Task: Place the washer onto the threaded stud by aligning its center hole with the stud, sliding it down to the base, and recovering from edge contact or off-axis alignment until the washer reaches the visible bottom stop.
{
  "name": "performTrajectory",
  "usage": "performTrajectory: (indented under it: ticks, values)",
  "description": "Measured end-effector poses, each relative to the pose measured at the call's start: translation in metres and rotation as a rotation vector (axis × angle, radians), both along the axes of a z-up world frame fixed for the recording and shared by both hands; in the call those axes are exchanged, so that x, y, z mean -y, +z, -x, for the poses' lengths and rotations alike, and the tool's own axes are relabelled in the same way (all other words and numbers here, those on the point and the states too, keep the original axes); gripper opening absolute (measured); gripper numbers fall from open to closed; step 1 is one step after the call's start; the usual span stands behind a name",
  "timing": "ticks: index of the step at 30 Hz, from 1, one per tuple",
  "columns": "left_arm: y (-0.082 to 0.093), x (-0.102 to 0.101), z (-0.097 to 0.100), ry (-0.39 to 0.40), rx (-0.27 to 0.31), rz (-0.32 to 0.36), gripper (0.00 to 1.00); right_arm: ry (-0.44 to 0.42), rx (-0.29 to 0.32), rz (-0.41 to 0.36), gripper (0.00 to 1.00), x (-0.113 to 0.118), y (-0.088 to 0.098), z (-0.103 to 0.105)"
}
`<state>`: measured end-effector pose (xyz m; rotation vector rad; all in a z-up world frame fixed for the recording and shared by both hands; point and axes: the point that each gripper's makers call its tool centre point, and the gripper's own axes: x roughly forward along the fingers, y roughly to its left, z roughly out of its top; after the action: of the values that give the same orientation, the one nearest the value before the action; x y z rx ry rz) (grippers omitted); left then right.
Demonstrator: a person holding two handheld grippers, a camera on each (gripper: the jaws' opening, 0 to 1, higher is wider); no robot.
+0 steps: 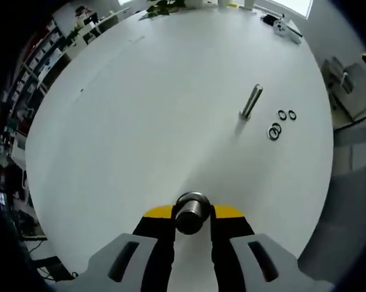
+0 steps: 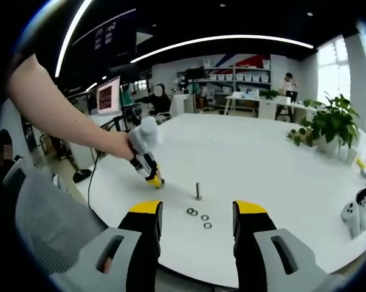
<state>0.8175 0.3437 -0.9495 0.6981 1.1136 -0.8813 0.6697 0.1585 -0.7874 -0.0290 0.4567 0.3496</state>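
A slim metal stud (image 1: 251,101) stands upright on the white table (image 1: 140,121), also visible as the stud (image 2: 198,190). Several small dark washers (image 1: 274,131) lie flat just beside it, the same washers (image 2: 198,216) a little nearer than the stud. My left gripper (image 1: 192,210) is shut on a short metal cylinder (image 1: 191,218), seen end-on between the yellow-tipped jaws, well short of the stud. A hand holds that left gripper (image 2: 154,177) tip-down at the table, left of the stud. My right gripper (image 2: 198,226) is open and holds nothing, hovering short of the washers.
A game controller (image 2: 356,216) lies at the table's right. Potted plants (image 2: 332,125) stand at the far right edge. A grey chair (image 2: 43,213) sits by the near left edge. Desks, shelves and people fill the room behind.
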Motion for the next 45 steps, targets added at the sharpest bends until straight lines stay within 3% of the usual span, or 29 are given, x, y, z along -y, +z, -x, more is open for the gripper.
performTrajectory:
  ticks: [5, 11, 16, 24, 34, 39, 45]
  values:
    - [-0.002, -0.005, -0.002, -0.011, 0.023, -0.009, 0.24, 0.007, -0.007, 0.006, 0.48, -0.001, -0.002, 0.001]
    - [0.006, -0.009, -0.004, 0.069, 0.033, 0.055, 0.30, 0.014, -0.008, 0.005, 0.48, -0.002, -0.002, 0.001]
    - [0.028, -0.011, -0.003, 0.125, 0.076, 0.115, 0.32, 0.017, -0.005, 0.003, 0.49, -0.003, -0.002, 0.001]
    - [0.065, -0.019, 0.014, 0.179, 0.151, 0.205, 0.32, 0.021, -0.001, 0.005, 0.49, -0.004, -0.001, 0.001]
    - [0.124, -0.027, 0.053, 0.263, 0.294, 0.443, 0.34, 0.019, -0.018, 0.036, 0.49, -0.003, -0.005, 0.002]
    - [0.138, -0.028, 0.072, 0.283, 0.343, 0.554, 0.35, 0.011, -0.026, 0.051, 0.50, -0.001, -0.007, 0.002]
    - [0.149, -0.033, 0.101, 0.238, 0.396, 0.593, 0.36, 0.006, -0.042, 0.094, 0.51, 0.001, -0.011, 0.003]
